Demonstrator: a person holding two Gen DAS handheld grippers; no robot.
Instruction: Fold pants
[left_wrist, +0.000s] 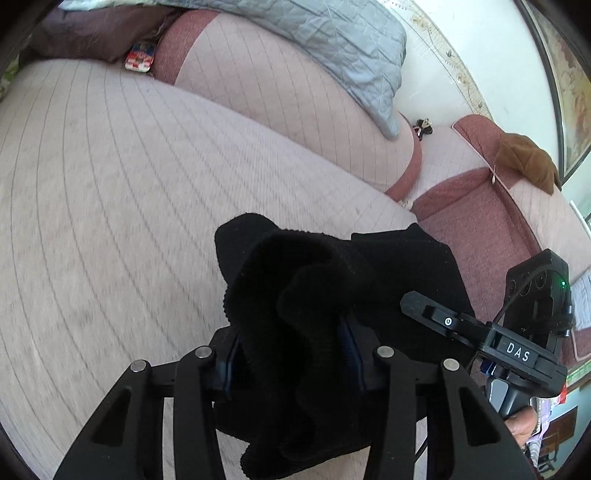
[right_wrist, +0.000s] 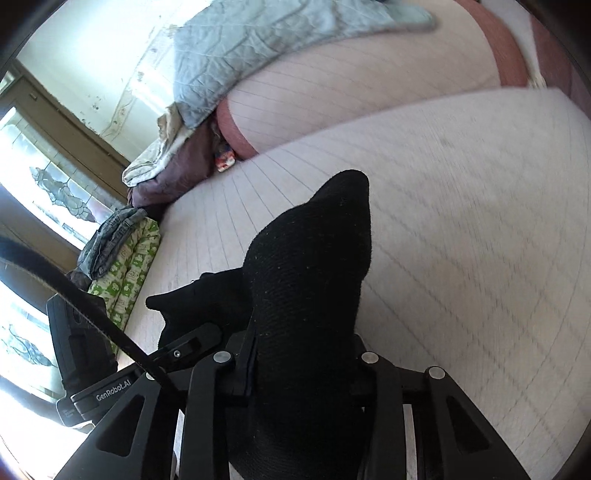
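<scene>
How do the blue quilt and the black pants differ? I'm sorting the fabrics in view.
The blue quilt is pale and stitched; the black pants are dark and knitted. The quilt lies draped over the sofa back; the pants are bunched, clamped by the left gripper and right gripper. Both are soft cloth.

A pale quilted sofa seat (left_wrist: 129, 177) trimmed in dusty red lies under a crumpled grey blanket (left_wrist: 332, 48) draped over its backrest. A brown cloth (left_wrist: 528, 158) sits on the armrest; folded jeans (right_wrist: 110, 240) rest atop a green-patterned cushion (right_wrist: 129, 273) beside the window (right_wrist: 55, 192).
</scene>
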